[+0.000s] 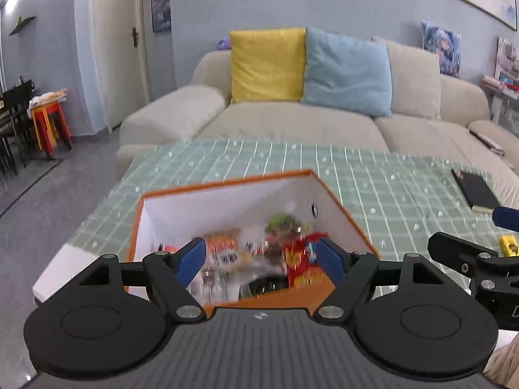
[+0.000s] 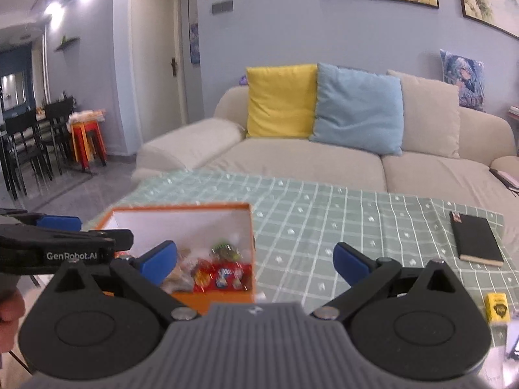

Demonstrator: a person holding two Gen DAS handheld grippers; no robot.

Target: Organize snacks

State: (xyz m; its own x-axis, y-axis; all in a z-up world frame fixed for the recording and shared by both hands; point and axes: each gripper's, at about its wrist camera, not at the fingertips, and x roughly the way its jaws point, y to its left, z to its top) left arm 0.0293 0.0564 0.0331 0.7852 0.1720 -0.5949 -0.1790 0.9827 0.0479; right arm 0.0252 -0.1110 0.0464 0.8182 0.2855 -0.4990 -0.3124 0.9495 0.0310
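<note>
An orange box (image 1: 337,201) with white inner walls stands on the green checked tablecloth and holds several snack packets (image 1: 301,259), among them a red one and a green one. My left gripper (image 1: 262,259) hangs open above the box's near side with nothing between its blue pads. In the right wrist view the same box (image 2: 181,209) lies to the left, snacks (image 2: 217,275) inside. My right gripper (image 2: 256,264) is open and empty over the box's right wall and the cloth. A small yellow packet (image 2: 497,306) lies on the cloth at the right.
A black notebook (image 2: 475,238) lies on the tablecloth (image 2: 324,220) at the far right. Behind the table stands a beige sofa (image 2: 308,159) with a yellow and a blue cushion. Dark chairs and a red stool (image 2: 87,139) stand at the left.
</note>
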